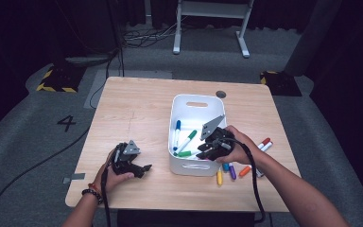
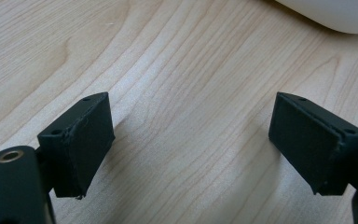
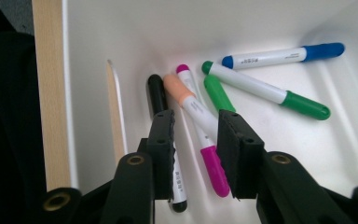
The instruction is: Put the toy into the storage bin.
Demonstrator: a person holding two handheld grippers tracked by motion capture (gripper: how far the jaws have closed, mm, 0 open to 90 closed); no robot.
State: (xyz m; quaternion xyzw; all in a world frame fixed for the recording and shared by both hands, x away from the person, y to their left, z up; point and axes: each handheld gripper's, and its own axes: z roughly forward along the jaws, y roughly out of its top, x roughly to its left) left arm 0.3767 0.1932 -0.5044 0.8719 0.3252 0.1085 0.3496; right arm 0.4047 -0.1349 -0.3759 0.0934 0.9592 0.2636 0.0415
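- High view gives us the whole table (image 1: 137, 109): a white bin (image 1: 196, 103) sits right of centre, and a few loose markers (image 1: 232, 171) lie on the wood just beside its near right corner, among them yellow, purple, orange and red ones.
- Our right tool (image 1: 207, 147) hangs over the bin's near rim in that view; our left tool (image 1: 144, 169) rests low over bare wood, left of the bin and apart from it.
- Right gripper view adds the bin's inside: a peach-capped marker (image 3: 189, 100) with a magenta end lies on the floor between the jaws, which stand a little spread, with the pads not pressing on it.
- Beside it in that view lie a black marker (image 3: 157, 95), a pink-tipped marker (image 3: 185, 74) under the peach one, two green markers (image 3: 265, 88) and a blue marker (image 3: 279, 55) farther in.
- Left gripper view shows the left tool (image 2: 191, 135) spread wide with only wood grain between its jaws, and the bin's rounded corner (image 2: 335, 16) at the top right.
- Open room: the table's left half is bare; inside the bin, the markers crowd towards the wall with the handle slot (image 3: 115, 112).
- Small grey print runs along the white marker barrels, too fine for us to read; a painted "4" (image 1: 66, 123) marks the floor to the table's left.
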